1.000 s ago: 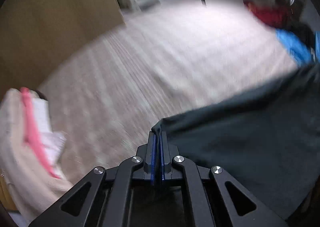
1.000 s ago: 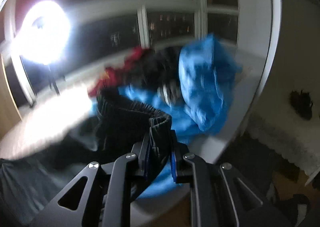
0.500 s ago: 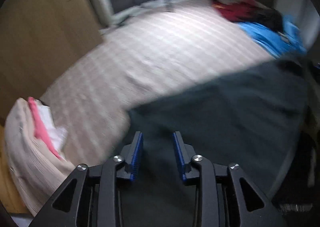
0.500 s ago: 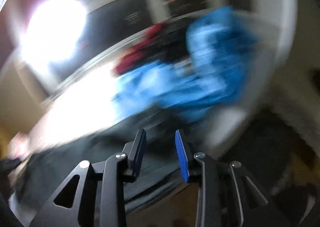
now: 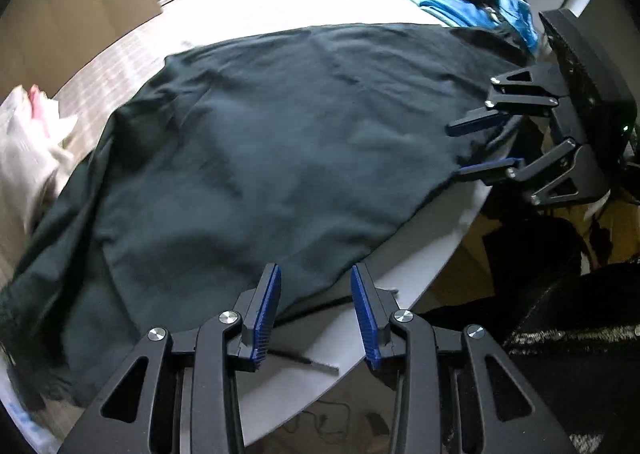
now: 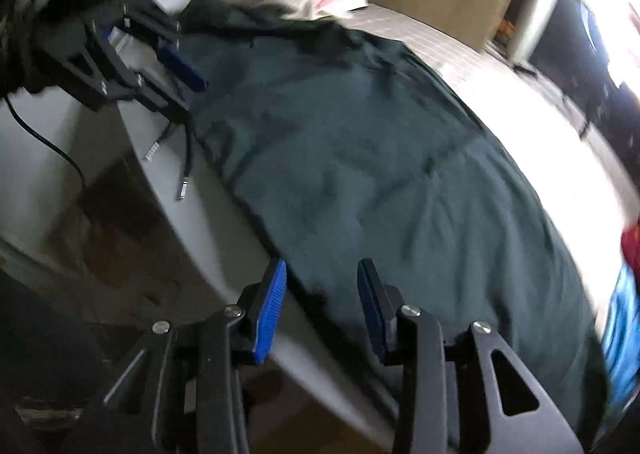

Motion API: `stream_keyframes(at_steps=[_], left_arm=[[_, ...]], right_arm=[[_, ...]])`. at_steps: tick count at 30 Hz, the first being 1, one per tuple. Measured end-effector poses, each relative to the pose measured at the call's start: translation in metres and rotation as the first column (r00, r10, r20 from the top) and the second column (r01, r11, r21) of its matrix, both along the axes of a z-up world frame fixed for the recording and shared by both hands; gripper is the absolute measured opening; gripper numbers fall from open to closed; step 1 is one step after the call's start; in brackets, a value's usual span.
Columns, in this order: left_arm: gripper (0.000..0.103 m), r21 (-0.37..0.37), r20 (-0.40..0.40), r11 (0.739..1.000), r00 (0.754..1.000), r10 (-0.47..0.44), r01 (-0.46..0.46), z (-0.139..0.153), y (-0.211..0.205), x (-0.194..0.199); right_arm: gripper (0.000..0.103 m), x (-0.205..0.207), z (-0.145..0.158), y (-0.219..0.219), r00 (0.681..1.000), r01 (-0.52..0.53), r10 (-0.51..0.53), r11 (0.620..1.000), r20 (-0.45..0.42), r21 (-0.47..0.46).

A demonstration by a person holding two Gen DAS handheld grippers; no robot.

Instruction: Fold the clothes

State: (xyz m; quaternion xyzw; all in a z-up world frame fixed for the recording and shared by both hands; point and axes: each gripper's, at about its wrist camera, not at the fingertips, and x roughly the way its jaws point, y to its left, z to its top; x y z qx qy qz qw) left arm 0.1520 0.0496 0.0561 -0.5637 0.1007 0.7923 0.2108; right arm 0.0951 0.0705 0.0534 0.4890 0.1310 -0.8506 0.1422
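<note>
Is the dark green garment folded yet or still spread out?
Spread out: the dark green garment lies flat across the bed, no fold visible.

Dark green garment (image 5: 280, 141): soft matt cloth, lying ahead of both tools. Left gripper (image 5: 316, 310): matt black plastic arms showing bright metal screws, ribbed blue pads. Table edge (image 5: 420, 266): smooth matt grey, running beneath the fingertips.

Dark green garment (image 5: 280, 141) spread flat on bed (image 5: 400, 274), left tongs (image 5: 316, 286) parted above its hem
</note>
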Motion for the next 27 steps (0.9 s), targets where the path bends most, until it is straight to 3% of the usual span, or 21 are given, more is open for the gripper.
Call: stream_keyframes(at_steps=[2, 5, 7, 11, 14, 18, 20, 22, 25, 27], left_arm=[[0.035, 0.003, 0.002, 1.0, 1.0, -0.007, 0.007, -0.008, 0.005, 0.001], [0.035, -0.001, 0.005, 0.999, 0.999, -0.034, 0.034, -0.02, 0.017, 0.001], [0.035, 0.004, -0.001, 0.998, 0.998, -0.067, 0.067, -0.022, 0.027, 0.0], [0.035, -0.011, -0.013, 0.99, 0.99, -0.14, 0.14, -0.028, 0.051, -0.002], [0.035, -0.047, -0.032, 0.978, 0.979, -0.203, 0.201, -0.032, 0.069, -0.005], [0.034, -0.067, -0.031, 0.96, 0.961, -0.275, 0.272, -0.041, 0.09, -0.015], [0.029, -0.075, -0.021, 0.957, 0.959, -0.283, 0.281, -0.045, 0.095, -0.024], [0.012, -0.036, -0.002, 0.962, 0.962, -0.272, 0.272, -0.043, 0.093, -0.036], [0.011, 0.028, 0.041, 0.969, 0.968, -0.247, 0.246, -0.039, 0.087, -0.052], [0.011, 0.035, 0.054, 0.967, 0.965, -0.255, 0.253, -0.038, 0.086, -0.056]], right_arm=[[0.034, -0.012, -0.003, 0.002, 1.0, 0.003, -0.002, 1.0, 0.022, -0.023], [0.004, -0.027, 0.003, 0.013, 0.997, 0.051, -0.043, 0.991, 0.07, -0.122], [0.004, -0.032, 0.012, 0.024, 0.994, 0.087, -0.072, 0.977, 0.084, -0.193], [0.003, -0.041, 0.017, 0.039, 0.988, 0.143, -0.128, 0.969, 0.087, -0.2], [0.005, -0.034, 0.022, 0.054, 0.98, 0.181, -0.152, 0.946, 0.125, -0.268], [0.038, 0.008, 0.028, 0.084, 0.944, 0.326, -0.284, 0.879, 0.169, -0.348], [0.038, 0.029, 0.026, 0.095, 0.922, 0.387, -0.349, 0.851, 0.167, -0.355], [0.038, 0.043, 0.022, 0.094, 0.921, 0.388, -0.359, 0.857, 0.149, -0.338], [0.038, 0.047, 0.014, 0.075, 0.947, 0.318, -0.292, 0.911, 0.132, -0.262], [0.038, 0.047, 0.011, 0.057, 0.967, 0.252, -0.243, 0.954, 0.073, -0.159]])
